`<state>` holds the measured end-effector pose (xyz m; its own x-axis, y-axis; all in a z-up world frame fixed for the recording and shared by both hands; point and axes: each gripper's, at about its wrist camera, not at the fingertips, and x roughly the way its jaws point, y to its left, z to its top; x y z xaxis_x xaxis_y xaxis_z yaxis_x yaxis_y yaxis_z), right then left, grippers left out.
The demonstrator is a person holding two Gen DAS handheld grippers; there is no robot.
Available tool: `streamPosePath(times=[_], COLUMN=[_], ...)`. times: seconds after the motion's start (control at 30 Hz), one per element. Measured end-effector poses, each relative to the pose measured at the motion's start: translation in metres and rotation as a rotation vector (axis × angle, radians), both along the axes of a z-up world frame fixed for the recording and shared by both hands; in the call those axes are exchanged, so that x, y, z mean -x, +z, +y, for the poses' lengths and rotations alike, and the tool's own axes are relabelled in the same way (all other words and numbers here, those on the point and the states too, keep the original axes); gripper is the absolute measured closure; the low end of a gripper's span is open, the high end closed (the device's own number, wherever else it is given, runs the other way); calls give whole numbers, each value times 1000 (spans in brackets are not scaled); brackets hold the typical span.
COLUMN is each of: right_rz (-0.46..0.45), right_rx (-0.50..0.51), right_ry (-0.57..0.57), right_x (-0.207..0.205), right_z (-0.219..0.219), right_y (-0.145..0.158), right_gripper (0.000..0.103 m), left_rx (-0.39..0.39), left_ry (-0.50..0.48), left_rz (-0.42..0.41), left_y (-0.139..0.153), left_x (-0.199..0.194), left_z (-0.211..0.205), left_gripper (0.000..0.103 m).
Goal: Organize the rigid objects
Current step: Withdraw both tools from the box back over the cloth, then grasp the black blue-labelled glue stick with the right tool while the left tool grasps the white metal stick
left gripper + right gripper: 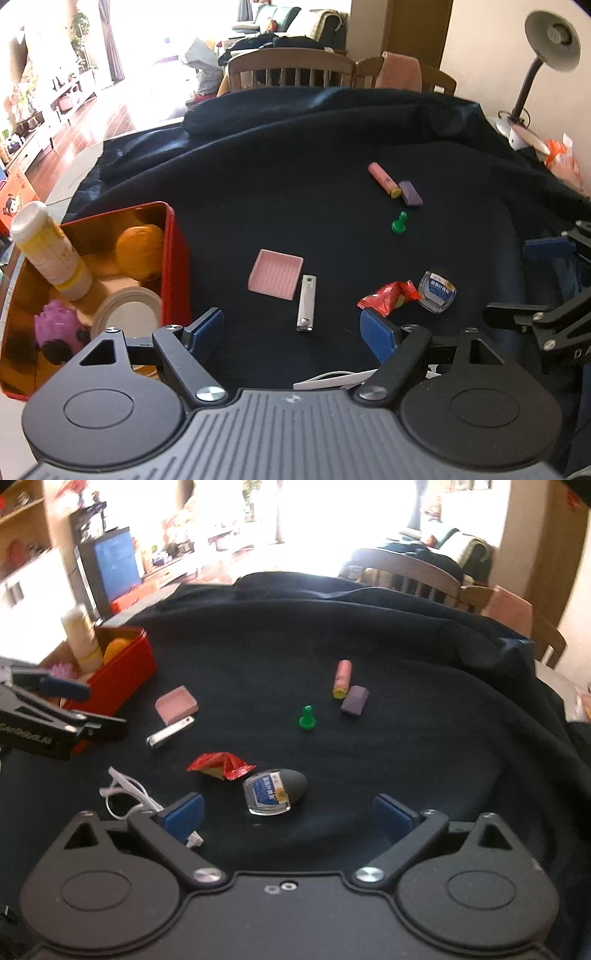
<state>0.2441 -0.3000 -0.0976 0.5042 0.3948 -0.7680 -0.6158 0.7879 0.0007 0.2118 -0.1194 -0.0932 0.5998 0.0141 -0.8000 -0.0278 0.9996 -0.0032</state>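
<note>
Small objects lie scattered on a dark cloth (295,184). A silver nail clipper (306,302) lies beside a pink square tray (275,277). My left gripper (295,332) is open just in front of the clipper, nothing between its fingers. A red wrapper (219,766) and a clear-and-black oval case (275,792) lie near my right gripper (291,812), which is open with the case just beyond its fingertips. Farther off are a green pawn (306,719), a pink marker (342,678) and a purple block (355,700).
A red tin (175,258) at the left holds a white bottle (50,251), an orange (140,251), a purple toy (59,326) and a white lid (127,317). A white cable (125,794) lies near my right gripper. Chairs and a desk lamp (550,48) stand behind.
</note>
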Motion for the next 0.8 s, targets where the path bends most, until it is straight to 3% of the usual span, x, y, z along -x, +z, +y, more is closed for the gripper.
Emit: streamPosePath(times=[0.47, 0.73, 0.8], right_rz=[33, 63, 71], right_rx=[57, 50, 50], right_ry=[109, 124, 129], right_x=[-22, -31, -33], right_z=[20, 22, 22], right_y=[-29, -38, -40], right_gripper=[18, 28, 30], left_rx=[-82, -71, -70], left_ry=[11, 24, 28], left_rz=[37, 63, 61], left_y=[-36, -49, -49], left_x=[-29, -37, -38], left_z=[-11, -10, -9], left_gripper=[22, 22, 28])
